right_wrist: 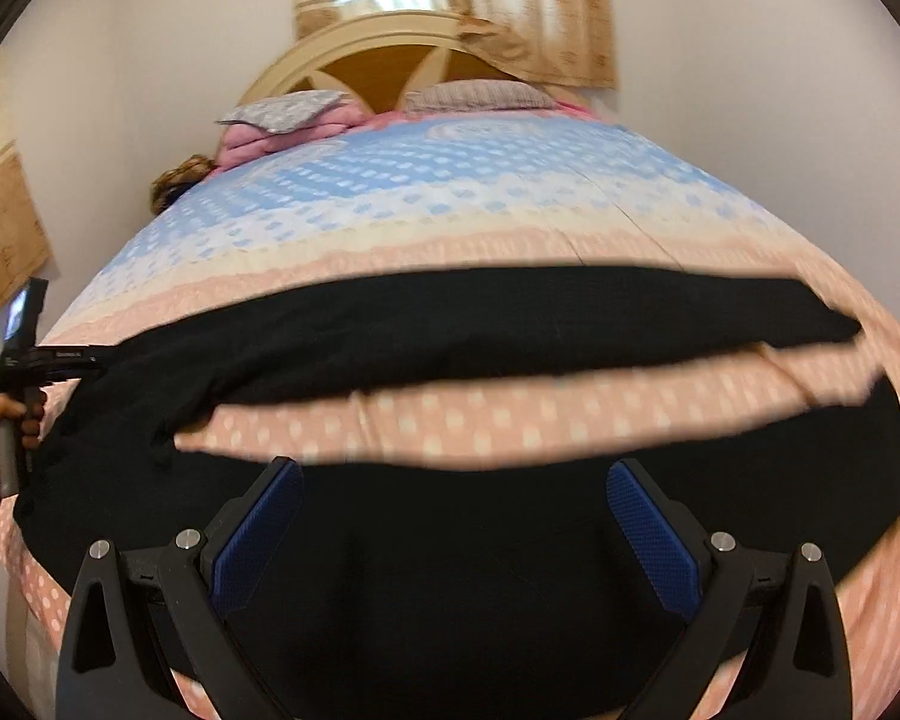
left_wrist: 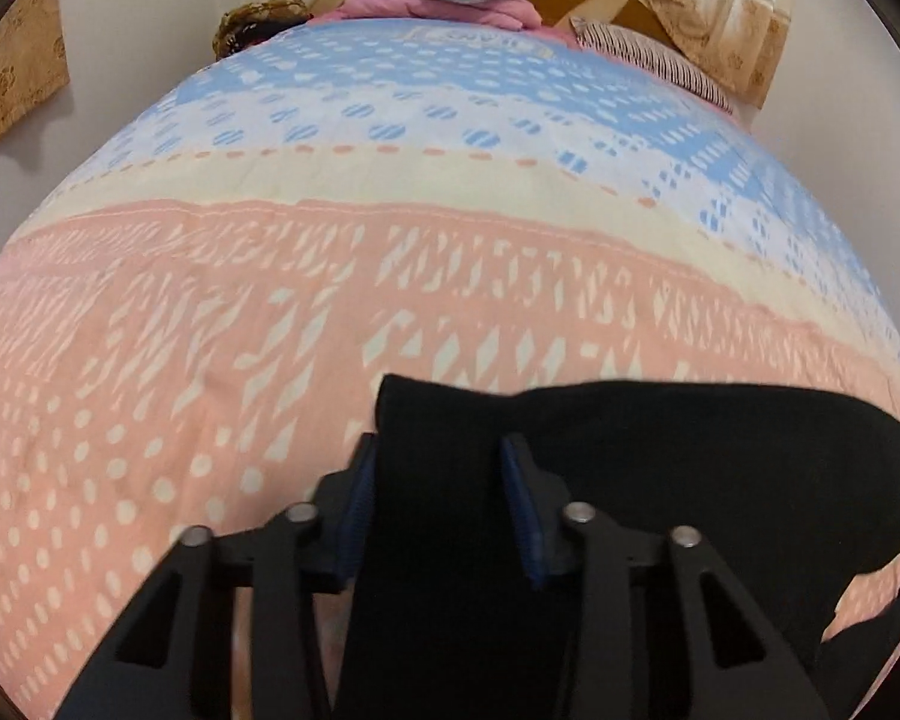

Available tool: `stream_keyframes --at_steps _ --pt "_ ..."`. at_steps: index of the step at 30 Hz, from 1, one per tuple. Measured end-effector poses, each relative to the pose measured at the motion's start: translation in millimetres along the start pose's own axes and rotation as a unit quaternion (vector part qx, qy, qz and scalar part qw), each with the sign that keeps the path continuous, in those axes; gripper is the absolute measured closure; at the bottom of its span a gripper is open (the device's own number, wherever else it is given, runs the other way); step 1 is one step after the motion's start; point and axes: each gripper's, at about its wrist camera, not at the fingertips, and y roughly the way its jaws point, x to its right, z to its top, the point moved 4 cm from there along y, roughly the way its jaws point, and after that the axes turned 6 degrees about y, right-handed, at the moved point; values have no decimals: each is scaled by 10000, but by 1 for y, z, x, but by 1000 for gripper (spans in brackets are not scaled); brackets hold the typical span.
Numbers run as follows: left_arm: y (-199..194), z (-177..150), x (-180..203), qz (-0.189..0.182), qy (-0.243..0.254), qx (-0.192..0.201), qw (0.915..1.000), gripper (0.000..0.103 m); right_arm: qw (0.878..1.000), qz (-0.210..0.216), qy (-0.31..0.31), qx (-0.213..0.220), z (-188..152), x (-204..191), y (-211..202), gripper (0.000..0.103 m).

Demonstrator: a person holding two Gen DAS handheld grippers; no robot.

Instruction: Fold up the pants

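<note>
Black pants [right_wrist: 510,324] lie spread across the near end of the bed, one leg stretched sideways further up, the other [right_wrist: 450,570] under my right gripper. My right gripper [right_wrist: 453,480] is open, its blue pads wide apart above the black cloth. My left gripper [left_wrist: 438,450] has its blue pads on either side of a band of the black pants [left_wrist: 660,450], closed on the cloth. The left gripper also shows at the far left of the right wrist view [right_wrist: 48,360], at the pants' end, held by a hand.
The bed has a pink, cream and blue patterned cover [left_wrist: 270,330]. Pillows and a pink folded blanket [right_wrist: 270,126] lie by the headboard [right_wrist: 378,54]. Curtains [right_wrist: 510,6] hang behind. White walls flank the bed.
</note>
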Motion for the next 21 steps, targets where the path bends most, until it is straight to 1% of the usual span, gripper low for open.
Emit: stream_keyframes --at_steps 2,5,6,8,11,13,14,16,17,18,19,20,21 --pt "-1 2 4 -17 79 -8 10000 74 9992 221 -319 42 22 0 13 1" --pt "-1 3 8 72 194 -12 9998 75 9958 240 -872 -134 56 -2 49 2" --pt "0 4 6 85 171 -24 9998 75 9940 285 -1019 -266 66 -3 64 2" --pt "1 4 2 137 8 -52 9999 65 9902 319 -1280 -455 88 -5 96 2" --pt "2 5 0 129 6 -57 9999 65 9818 236 -1734 -744 111 -8 142 2" --pt "3 6 1 131 5 -62 9999 65 9758 162 -1969 -933 119 -8 169 2" --pt "3 6 1 125 9 -63 9999 65 9719 205 -2078 -1083 122 -8 183 2" --pt "6 8 1 89 1 -64 9999 65 9646 347 -2208 -1399 123 -5 203 6" --pt "6 8 1 75 -2 -41 10000 65 9612 508 -2218 -1560 120 -4 209 7" --pt "6 8 3 79 38 -13 10000 66 9590 739 -2168 -1667 120 -4 212 16" --pt "7 9 4 84 77 6 9999 70 9569 980 -2088 -1765 119 -4 212 32" --pt "6 9 7 67 139 42 9999 77 9531 1222 -2002 -1914 118 -5 212 38" --pt "6 10 9 64 163 55 9998 80 9509 1330 -1986 -1965 118 -5 210 48"
